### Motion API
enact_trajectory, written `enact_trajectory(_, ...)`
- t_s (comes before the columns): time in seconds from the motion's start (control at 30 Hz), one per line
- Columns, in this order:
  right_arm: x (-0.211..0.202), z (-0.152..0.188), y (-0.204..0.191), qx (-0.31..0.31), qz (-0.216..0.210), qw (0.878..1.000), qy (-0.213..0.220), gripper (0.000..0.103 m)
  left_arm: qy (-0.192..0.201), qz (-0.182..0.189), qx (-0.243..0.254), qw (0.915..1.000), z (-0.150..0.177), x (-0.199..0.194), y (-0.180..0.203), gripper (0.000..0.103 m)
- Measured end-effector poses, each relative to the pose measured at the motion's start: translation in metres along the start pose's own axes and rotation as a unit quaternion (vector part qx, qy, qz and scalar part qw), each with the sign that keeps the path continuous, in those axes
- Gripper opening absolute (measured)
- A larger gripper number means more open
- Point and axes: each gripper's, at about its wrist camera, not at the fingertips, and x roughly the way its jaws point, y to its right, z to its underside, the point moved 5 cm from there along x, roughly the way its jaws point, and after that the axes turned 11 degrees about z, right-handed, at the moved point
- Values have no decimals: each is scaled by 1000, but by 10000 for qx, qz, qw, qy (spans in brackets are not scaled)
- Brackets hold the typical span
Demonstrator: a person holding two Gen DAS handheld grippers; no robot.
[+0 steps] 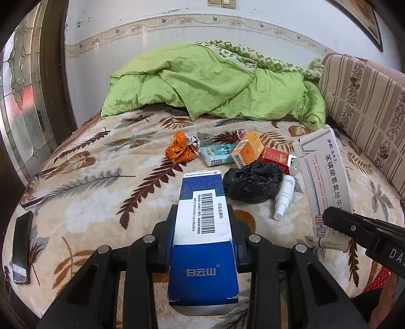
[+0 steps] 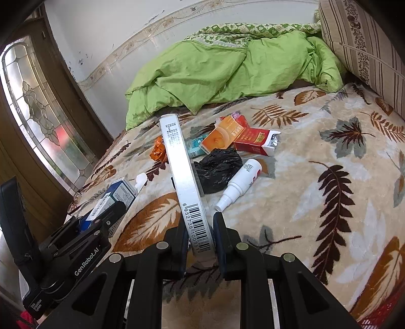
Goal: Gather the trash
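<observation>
On the bed: leaf-print blanket [image 1: 101, 162], green quilt [image 1: 215, 81] at far edge.
Left claw [image 1: 203, 215]: clamps blue box [image 1: 202, 240].
Right claw [image 2: 201, 227]: clamps flat white box [image 2: 182, 177].
Writing: "GenRobot.AI" on left claw.

Soft, even daylight fills both views, brightest at the leaded glass door [image 1: 17, 106] on the left. Shadows on the bed [image 1: 101, 177] are faint and diffuse. Focus is sharp throughout. Fisheye distortion bends the wall border [image 1: 177, 21] and darkens the frame corners to black.
</observation>
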Motion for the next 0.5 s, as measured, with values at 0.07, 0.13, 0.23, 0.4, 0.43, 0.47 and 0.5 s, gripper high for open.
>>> enact_trajectory(0.07, 0, 0, 0, 8, -4, 10000, -10, 20, 2, -5, 18, 10000, 0, 0, 1, 33)
enact_trajectory(0.13, 0, 0, 0, 20, -7, 10000, -17, 20, 11, -18, 30, 10000, -1, 0, 1, 33)
enact_trajectory(0.23, 0, 0, 0, 19, -16, 10000, -27, 20, 2, -30, 67, 10000, -1, 2, 2, 33)
enact_trajectory(0.4, 1, 1, -2, 7, -44, 10000, -37, 20, 13, -35, 65, 10000, -1, 2, 2, 33)
enact_trajectory(0.43, 1, 0, -2, 7, -51, 10000, -39, 20, 9, -28, 66, 10000, -1, 2, 2, 33)
enact_trajectory(0.47, 1, 0, -2, 10, -56, 10000, -43, 20, 2, -26, 67, 10000, -1, 2, 3, 33)
enact_trajectory(0.5, 1, 0, -2, 15, -53, 10000, -41, 20, 4, -33, 67, 10000, -1, 2, 3, 33)
